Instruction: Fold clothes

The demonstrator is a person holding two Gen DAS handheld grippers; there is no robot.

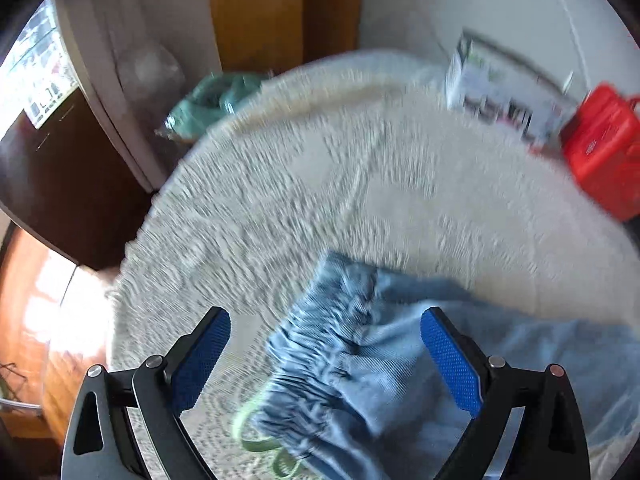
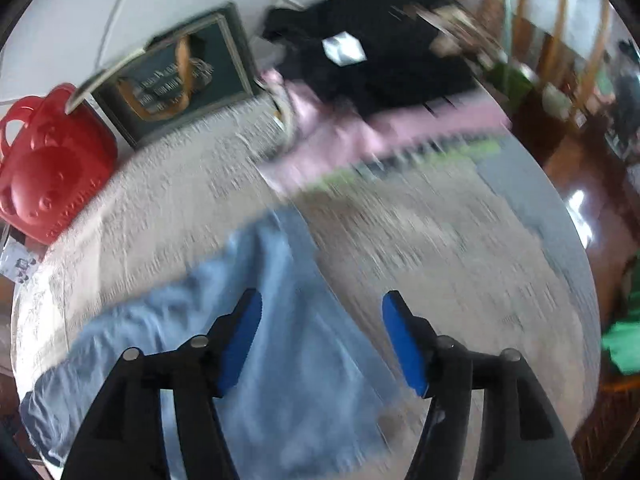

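Light blue cotton shorts with a gathered elastic waistband (image 1: pixel 340 356) lie on the round table under a cream lace cloth (image 1: pixel 304 184), near its front edge; waistband and a pale green drawstring (image 1: pixel 260 440) toward the left side, one leg (image 2: pixel 280 320) spread flat to the right. No clean fold edge visible; judged early, garment laid out but folding mostly still to do.

Left gripper (image 1: pixel 326 354): jaws wide apart, above the waistband, pads clear of cloth. Right gripper (image 2: pixel 322 342): jaws apart over the leg edge, nothing pinched.

Pink garment (image 2: pixel 340 136) and black garment (image 2: pixel 380 60) heaped at the far rim, apparently unfolded. Red plastic case (image 2: pixel 48 168) beside a framed picture (image 2: pixel 184 76).
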